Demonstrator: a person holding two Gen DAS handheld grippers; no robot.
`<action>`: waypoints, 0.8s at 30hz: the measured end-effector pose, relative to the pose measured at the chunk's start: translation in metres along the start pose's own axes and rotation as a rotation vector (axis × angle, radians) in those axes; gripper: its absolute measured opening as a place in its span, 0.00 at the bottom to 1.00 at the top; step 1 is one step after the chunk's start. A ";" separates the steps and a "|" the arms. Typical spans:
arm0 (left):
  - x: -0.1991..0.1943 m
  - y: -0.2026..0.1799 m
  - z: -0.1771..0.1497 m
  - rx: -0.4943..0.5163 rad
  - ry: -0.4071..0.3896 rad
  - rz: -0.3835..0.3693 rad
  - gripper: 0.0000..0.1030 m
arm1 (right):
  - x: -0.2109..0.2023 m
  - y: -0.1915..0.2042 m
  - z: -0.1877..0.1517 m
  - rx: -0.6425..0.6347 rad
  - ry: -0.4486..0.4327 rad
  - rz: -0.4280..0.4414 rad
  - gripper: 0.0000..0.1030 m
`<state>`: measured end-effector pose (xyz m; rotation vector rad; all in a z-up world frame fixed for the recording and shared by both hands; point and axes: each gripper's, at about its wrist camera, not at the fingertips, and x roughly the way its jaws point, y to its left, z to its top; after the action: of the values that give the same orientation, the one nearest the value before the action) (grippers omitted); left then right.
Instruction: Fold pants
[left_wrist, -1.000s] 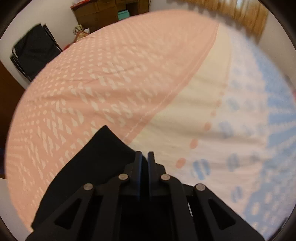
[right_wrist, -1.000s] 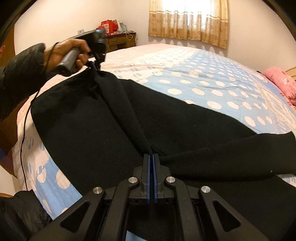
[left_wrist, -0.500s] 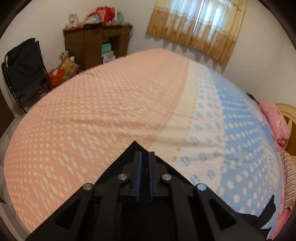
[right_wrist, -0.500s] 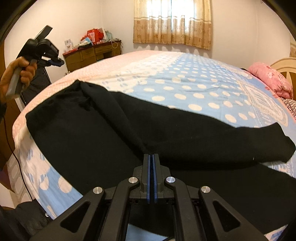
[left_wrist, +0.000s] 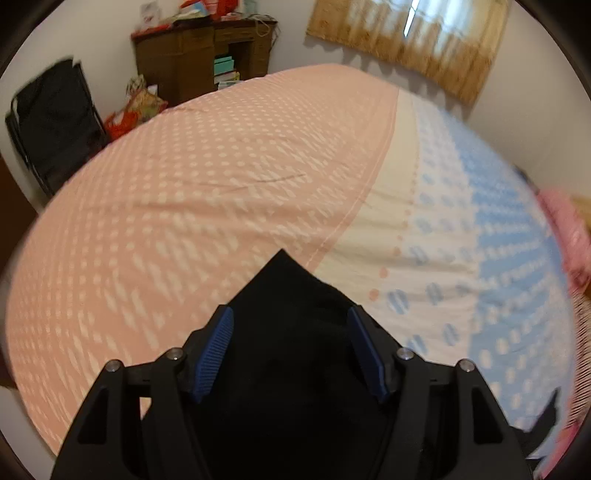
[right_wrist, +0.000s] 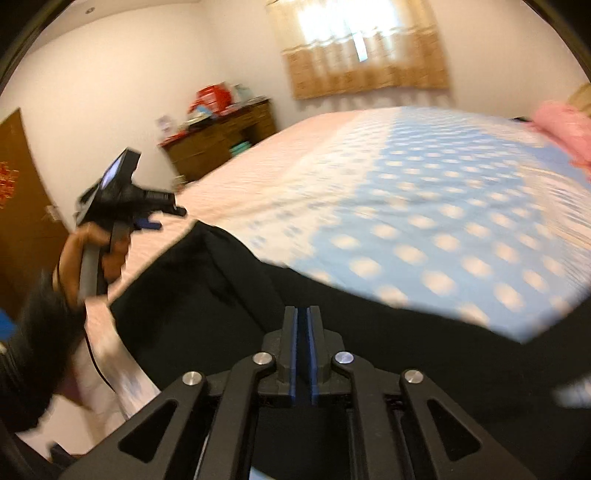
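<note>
Fabric of the black pants (right_wrist: 229, 295) lies spread on the bed (right_wrist: 424, 221), a corner under the left gripper (left_wrist: 291, 350), whose jaws are opening wide above it. Right gripper (right_wrist: 303, 347) is opening too, a narrow slit, nothing visibly pinched. Released cloth could slump and crease. Beyond stand a dresser (left_wrist: 199, 59) and chair (left_wrist: 55, 118), well clear.

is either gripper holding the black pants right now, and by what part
Left gripper: nothing held, jaws opening above the black fabric pants. Right gripper: jaws just parting, no cloth visible between them.
</note>
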<state>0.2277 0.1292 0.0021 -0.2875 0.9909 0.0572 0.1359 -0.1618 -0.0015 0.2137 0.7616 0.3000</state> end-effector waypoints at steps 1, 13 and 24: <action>-0.006 0.005 0.000 -0.014 -0.005 -0.010 0.66 | 0.028 0.001 0.019 0.010 0.034 0.046 0.28; -0.026 0.066 -0.016 -0.007 -0.077 0.022 0.72 | 0.243 0.045 0.078 -0.027 0.343 0.237 0.50; -0.051 0.099 -0.029 -0.037 -0.120 -0.021 0.72 | 0.195 0.126 0.082 -0.310 0.145 0.096 0.03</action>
<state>0.1582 0.2208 0.0081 -0.3249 0.8679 0.0727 0.3032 0.0157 -0.0316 -0.0652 0.8378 0.5241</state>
